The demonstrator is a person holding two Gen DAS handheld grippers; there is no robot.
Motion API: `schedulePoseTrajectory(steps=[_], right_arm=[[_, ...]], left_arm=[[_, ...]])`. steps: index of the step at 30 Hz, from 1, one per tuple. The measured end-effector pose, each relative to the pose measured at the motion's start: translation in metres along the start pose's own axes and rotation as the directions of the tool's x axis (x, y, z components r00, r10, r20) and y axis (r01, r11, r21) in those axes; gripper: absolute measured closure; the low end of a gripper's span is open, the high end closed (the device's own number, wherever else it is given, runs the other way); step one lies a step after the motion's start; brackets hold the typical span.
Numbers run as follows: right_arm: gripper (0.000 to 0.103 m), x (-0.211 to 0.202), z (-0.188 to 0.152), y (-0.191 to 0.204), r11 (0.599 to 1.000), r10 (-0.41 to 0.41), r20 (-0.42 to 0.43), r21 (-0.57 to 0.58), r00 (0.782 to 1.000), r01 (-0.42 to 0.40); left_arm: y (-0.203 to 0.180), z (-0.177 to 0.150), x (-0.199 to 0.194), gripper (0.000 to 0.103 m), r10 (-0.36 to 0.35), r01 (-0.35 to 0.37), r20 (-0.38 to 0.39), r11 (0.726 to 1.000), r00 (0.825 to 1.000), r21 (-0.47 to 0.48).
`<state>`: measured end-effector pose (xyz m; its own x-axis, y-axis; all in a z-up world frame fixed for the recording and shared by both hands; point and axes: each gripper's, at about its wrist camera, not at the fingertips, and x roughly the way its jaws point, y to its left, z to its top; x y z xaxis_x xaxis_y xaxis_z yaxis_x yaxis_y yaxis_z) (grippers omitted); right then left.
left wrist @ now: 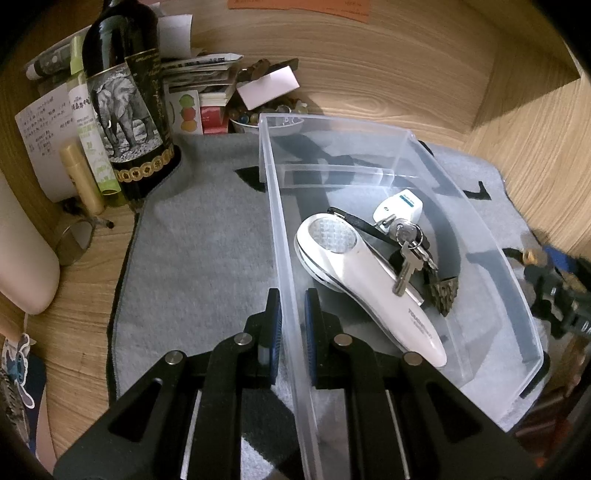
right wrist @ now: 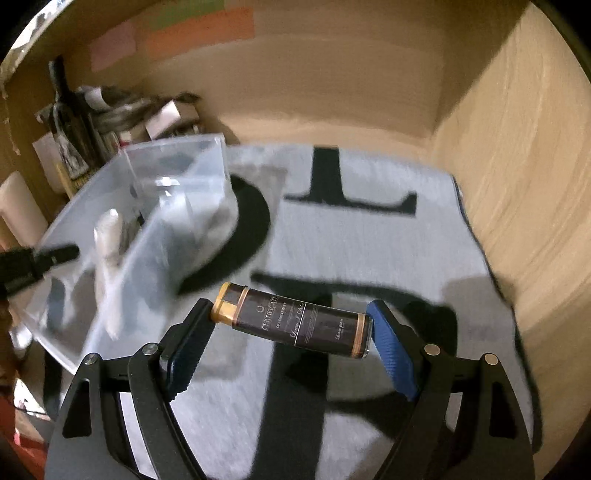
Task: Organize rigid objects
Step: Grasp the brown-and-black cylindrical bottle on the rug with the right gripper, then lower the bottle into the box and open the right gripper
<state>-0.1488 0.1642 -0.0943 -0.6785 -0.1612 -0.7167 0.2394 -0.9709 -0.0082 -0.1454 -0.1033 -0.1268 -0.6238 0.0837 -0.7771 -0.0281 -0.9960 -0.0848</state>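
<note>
Grey mat (right wrist: pixel 369 240); black gold-capped tube (right wrist: pixel 291 319) between tongs (right wrist: pixel 291 343).

A home, probably a desk nook with wood-grain walls (left wrist: pixel 369 74): a grey mat (left wrist: pixel 203 240), wine bottle (left wrist: pixel 125 99), handwritten note (left wrist: pixel 44 129), sticky notes (right wrist: pixel 199 33), paper clutter (left wrist: pixel 199 74), and keys (left wrist: pixel 406 243) in a clear bin (left wrist: pixel 280 206).

Clear plastic bin (left wrist: pixel 406 155) on a grey mat (left wrist: pixel 192 258) with black letter shapes. Inside: white gadget (left wrist: pixel 369 280) with a silver dimpled disc, silver keys (left wrist: pixel 406 254), white fob (left wrist: pixel 399 206) with a teal stripe. By the mat's far left corner, dark bottle (left wrist: pixel 125 103) with a black-and-white elephant label and gold medallion band. Dark brown lighter (right wrist: pixel 295 319), gold-capped, white script, between blue pads (right wrist: pixel 391 354).
</note>
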Motion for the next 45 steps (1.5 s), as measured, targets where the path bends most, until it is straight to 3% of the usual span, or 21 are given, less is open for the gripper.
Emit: schedulePoseTrajectory(steps=[7, 15, 23, 36, 45], right_arm=[[0.021, -0.006, 0.033, 0.022, 0.997, 0.034, 0.084, -0.077, 0.996, -0.028], [0.021, 0.003, 0.056, 0.058, 0.978, 0.12, 0.106, -0.185, 0.987, -0.099], [0.021, 0.031, 0.066, 0.1, 0.938, 0.205, 0.028, -0.292, 0.978, -0.189], [0.021, 0.057, 0.066, 0.117, 0.906, 0.275, -0.125, -0.297, 0.953, -0.3], [0.019, 0.04, 0.064, 0.109, 0.92, 0.257, -0.073, -0.288, 0.964, -0.267]], left_arm=[[-0.001, -0.001, 0.0, 0.093, -0.011, 0.011, -0.002, 1.0, 1.0, -0.012], [0.0, -0.001, -0.001, 0.093, -0.019, 0.019, -0.004, 1.0, 1.0, -0.016], [0.0, 0.001, 0.002, 0.093, -0.028, 0.028, -0.005, 0.999, 1.0, -0.021], [0.004, -0.001, -0.002, 0.093, -0.037, 0.037, 0.001, 0.999, 0.999, -0.031], [0.005, -0.001, -0.002, 0.093, -0.038, 0.038, 0.001, 0.999, 0.999, -0.035]])
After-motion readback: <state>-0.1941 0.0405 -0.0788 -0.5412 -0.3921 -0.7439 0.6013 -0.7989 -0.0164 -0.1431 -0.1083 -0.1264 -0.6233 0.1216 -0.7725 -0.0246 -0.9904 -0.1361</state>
